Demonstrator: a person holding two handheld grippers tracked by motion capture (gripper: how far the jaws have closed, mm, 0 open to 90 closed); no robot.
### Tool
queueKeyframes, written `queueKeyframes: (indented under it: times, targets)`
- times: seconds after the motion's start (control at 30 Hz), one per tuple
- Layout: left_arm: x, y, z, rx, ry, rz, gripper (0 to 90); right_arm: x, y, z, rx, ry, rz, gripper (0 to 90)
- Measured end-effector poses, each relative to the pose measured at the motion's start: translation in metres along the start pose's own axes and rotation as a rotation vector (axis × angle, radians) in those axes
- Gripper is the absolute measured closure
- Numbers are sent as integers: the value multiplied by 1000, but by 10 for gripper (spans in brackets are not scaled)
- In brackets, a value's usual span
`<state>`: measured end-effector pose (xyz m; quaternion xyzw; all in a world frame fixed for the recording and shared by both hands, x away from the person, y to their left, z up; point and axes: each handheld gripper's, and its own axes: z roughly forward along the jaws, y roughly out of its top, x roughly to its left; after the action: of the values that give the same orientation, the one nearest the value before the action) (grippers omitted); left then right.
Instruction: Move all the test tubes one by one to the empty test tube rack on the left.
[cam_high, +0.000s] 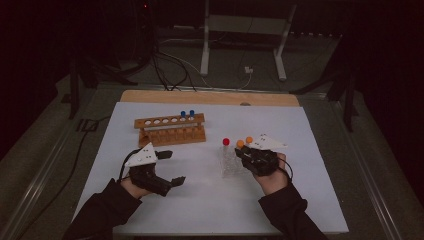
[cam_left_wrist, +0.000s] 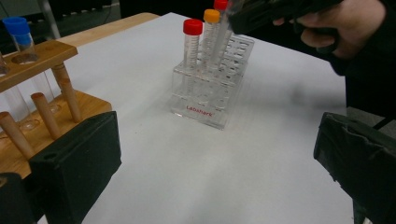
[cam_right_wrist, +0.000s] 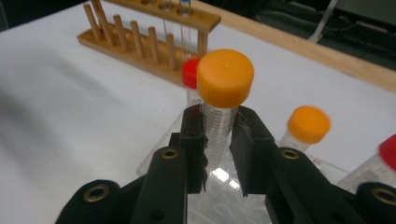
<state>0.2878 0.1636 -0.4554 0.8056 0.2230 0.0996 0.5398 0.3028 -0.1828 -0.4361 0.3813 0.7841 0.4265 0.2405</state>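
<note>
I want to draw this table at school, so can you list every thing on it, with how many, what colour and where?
wooden rack: one, brown, far left of the sheet.
blue-capped tubes: two, standing in the wooden rack.
clear rack: one, see-through, right of middle.
red-capped tube: one, at the clear rack's end.
orange-capped tube: one, clamped between the right gripper's jaws.
white sheet: one, covering the table.
left hand-held gripper: black, jaws apart, near left.
right hand-held gripper: black, over the clear rack.

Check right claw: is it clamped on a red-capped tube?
No, the right claw is shut on an orange-capped tube; the red-capped tube stands behind it.
</note>
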Motion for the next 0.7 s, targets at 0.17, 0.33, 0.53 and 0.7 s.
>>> queueKeyframes:
  times: [0.17, 0.33, 0.53, 0.7]
  targets:
    - [-1, 2, -1, -4, -4, 3, 16, 1, 7, -14, -38, -4, -8, 747]
    - [-2, 3, -2, -2, -13, 7, 16, 6, 15, -28, -80, 21, -11, 748]
    - [-5, 6, -2, -1, -24, 15, 16, 22, 18, -32, -90, 90, -30, 748]
    - [-9, 10, -4, -16, -40, 13, 17, 37, 16, -26, -67, 142, -55, 748]
